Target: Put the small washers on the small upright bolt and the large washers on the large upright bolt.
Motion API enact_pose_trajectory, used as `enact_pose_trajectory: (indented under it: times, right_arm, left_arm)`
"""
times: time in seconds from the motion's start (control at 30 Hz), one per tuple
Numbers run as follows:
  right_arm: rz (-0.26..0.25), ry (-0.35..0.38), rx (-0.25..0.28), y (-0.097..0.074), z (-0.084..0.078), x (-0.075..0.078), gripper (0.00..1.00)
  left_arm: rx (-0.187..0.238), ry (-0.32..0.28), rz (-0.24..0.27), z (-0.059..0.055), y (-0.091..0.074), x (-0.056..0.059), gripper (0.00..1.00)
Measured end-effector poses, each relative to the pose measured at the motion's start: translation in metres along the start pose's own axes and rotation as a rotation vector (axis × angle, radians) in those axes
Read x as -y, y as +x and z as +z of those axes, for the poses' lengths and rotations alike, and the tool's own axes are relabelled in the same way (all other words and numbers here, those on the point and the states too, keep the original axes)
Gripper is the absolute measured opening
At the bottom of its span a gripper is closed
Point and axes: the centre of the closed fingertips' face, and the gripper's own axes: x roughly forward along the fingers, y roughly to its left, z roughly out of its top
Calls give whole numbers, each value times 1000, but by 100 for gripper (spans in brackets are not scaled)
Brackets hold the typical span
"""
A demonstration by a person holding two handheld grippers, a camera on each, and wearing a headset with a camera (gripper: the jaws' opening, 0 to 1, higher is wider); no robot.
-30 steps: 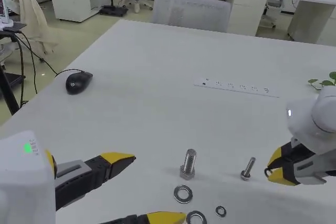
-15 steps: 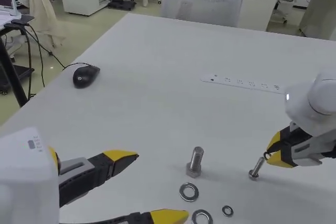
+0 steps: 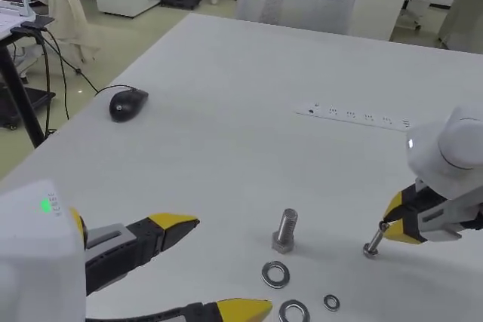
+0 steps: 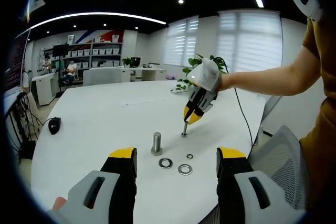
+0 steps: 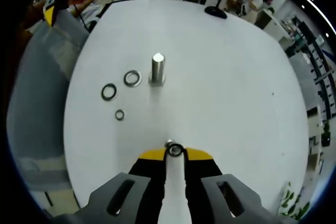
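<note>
Right tongs (image 3: 388,228) are clenching a small washer (image 5: 175,150) between the tips, pressing it at the top of the small bolt (image 3: 372,243). The bolt is leaning toward the tongs with its head on the bench (image 3: 226,111). Washer is probably sitting on the bolt tip, but I cannot tell whether it is threaded over.

Left tongs (image 4: 178,156) are hanging released, jaws wide apart, low over the near bench edge and touching nothing.

Large bolt (image 3: 285,229) is standing upright on its head, well left of the small bolt, nothing on it. First large washer (image 3: 276,274) is lying flat just in front of it, second large washer (image 3: 293,311) lying nearer the edge. Loose small washer (image 3: 331,302) is lying just beside the second one.

Mouse (image 3: 128,103) is sitting far off to the left.
</note>
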Motion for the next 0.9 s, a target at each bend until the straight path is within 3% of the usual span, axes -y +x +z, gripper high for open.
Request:
enact_pose_trajectory:
  times: [0.4,0.9]
  right_arm:
    - [24,-12,1,19,-6,1,13]
    - [43,-14,-9,38,-15,-3,13]
  left_arm:
    - [-2,-5,9,0,0,-3,61]
    - [-20,-28,24,-9,-2,-10,61]
